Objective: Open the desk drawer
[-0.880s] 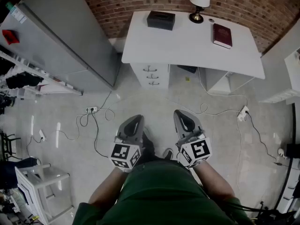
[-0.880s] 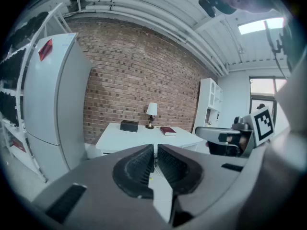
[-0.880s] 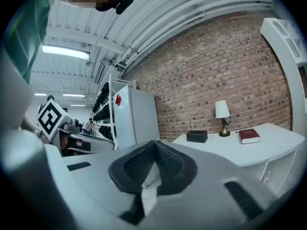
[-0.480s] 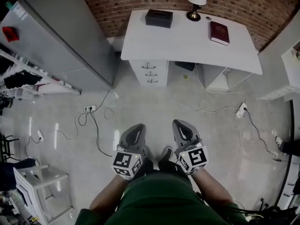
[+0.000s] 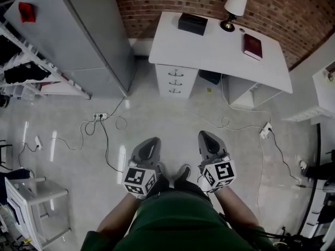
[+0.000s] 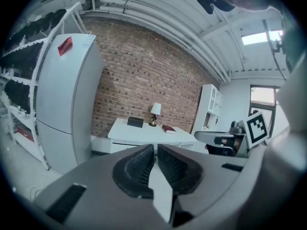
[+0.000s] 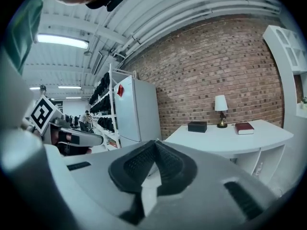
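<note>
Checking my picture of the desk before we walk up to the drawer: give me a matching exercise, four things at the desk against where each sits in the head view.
Things:
1. black box
2. lamp
3. red book
4. drawer stack

Places:
a. under the desk, at its left part
b. lying flat on the desktop, toward the right end
c. at the desktop's back edge, between the other two desktop things
d. on the desktop, back left part

Pairs: 1-d, 2-c, 3-b, 4-a.
</note>
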`<state>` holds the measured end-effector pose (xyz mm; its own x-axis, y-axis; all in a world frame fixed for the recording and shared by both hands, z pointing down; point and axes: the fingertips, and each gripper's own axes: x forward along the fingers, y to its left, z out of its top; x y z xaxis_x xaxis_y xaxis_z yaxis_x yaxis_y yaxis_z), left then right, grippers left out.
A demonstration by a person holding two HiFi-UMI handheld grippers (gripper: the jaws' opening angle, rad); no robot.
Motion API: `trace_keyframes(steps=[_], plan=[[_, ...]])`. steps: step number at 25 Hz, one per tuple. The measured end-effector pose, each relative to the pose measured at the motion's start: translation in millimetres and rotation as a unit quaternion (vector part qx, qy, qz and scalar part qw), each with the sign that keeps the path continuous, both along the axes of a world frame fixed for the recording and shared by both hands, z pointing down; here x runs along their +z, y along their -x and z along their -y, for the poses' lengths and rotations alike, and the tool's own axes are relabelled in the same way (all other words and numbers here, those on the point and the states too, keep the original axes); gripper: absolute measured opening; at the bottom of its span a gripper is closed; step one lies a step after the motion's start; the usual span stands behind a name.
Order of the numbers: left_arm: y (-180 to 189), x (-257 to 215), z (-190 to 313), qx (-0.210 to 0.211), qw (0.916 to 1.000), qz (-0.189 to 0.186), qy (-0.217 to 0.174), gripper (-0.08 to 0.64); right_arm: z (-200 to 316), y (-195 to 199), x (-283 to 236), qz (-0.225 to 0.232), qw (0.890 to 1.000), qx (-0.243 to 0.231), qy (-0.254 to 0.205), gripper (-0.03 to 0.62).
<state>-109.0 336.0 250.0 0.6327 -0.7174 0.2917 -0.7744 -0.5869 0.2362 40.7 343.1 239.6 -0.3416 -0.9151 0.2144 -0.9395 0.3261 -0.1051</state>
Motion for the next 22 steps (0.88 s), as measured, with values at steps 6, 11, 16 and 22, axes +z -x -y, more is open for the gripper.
trace_keyframes(steps=[6,11,16,22], plan=[[30.5,-17.3,16.6,0.007,0.9993,-0.024,-0.027,0.025,4.3,28.2,-23.0,-0.02,1.0,0.005,-0.019,0.0],[46.3,-19.8,25.5,0.024,0.9986,-0.035,-0.031,0.025,9.8,42.7,-30.6,-0.02,0.999,0.028,-0.025,0.0],[52.0,-18.9,38.6,0.023,0.9985,-0.037,-0.033,0.025,17.8,45.8,-31.0,-0.027,0.999,0.034,-0.023,0.0],[41.5,-16.2,69.0,0.013,0.9988,-0.03,-0.037,0.025,46.8,31.5,-26.7,-0.024,0.999,0.033,-0.027,0.0]])
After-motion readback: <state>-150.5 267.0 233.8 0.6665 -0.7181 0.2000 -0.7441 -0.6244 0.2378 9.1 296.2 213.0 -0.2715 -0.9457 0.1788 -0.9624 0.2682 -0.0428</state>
